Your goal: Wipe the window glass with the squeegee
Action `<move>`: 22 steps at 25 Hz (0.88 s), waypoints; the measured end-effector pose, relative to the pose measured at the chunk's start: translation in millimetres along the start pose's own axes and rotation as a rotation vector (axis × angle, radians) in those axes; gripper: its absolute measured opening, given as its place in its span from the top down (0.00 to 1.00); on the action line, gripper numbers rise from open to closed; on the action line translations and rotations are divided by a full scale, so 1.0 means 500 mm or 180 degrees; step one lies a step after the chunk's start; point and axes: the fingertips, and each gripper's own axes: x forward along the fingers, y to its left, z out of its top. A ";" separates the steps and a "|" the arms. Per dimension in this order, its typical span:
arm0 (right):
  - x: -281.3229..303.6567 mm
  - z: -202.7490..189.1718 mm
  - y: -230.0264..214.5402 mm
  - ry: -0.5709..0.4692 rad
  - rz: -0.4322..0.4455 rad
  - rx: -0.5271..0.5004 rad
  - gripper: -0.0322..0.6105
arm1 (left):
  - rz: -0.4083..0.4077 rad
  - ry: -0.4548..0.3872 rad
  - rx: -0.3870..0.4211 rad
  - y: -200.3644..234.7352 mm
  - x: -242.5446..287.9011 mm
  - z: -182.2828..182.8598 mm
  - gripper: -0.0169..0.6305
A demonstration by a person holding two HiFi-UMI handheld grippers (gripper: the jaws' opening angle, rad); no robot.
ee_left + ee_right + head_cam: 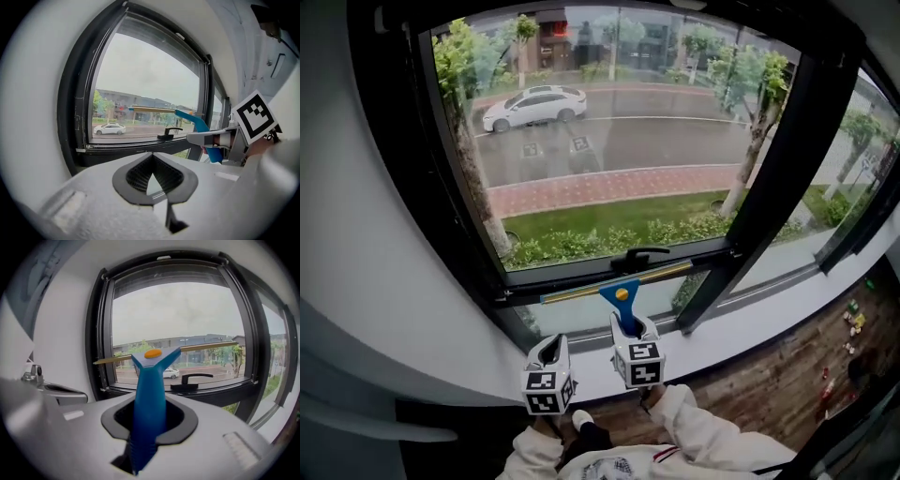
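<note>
A blue-handled squeegee with an orange dot stands upright, and my right gripper is shut on its handle. Its yellowish blade lies along the bottom edge of the window glass, over the black lower frame. In the right gripper view the handle rises from between the jaws and the blade crosses the glass. My left gripper hangs just left of the right one, shut with nothing in it. The left gripper view has the squeegee and the right gripper at its right.
A black window handle lies on the lower frame just above the blade. A white sill runs below the window, with wooden floor and small objects to the right. A white wall flanks the left. A slanted black post separates a second pane.
</note>
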 end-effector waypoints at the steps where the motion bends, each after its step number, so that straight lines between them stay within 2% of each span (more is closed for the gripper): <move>1: -0.036 -0.012 -0.011 -0.0005 0.0036 0.0029 0.81 | 0.0020 -0.0043 0.0024 -0.032 -0.018 -0.001 0.97; 5: -0.212 -0.073 -0.031 -0.0025 0.0186 0.0168 0.81 | 0.0075 -0.0118 0.0125 -0.168 -0.120 -0.031 0.97; 10: -0.431 -0.123 -0.093 -0.0072 0.0301 0.0048 0.81 | 0.0163 -0.0127 0.0087 -0.353 -0.224 -0.108 0.97; 13: -0.538 -0.152 -0.114 -0.0026 0.0363 0.0101 0.81 | 0.0164 -0.0090 0.0119 -0.439 -0.287 -0.145 0.97; 16: -0.608 -0.151 -0.108 -0.0070 0.0385 0.0136 0.81 | 0.0156 -0.0127 0.0205 -0.474 -0.340 -0.139 0.97; 22: -0.667 -0.085 -0.018 -0.0085 0.0439 0.0174 0.81 | 0.0184 -0.0169 0.0316 -0.436 -0.460 -0.061 0.97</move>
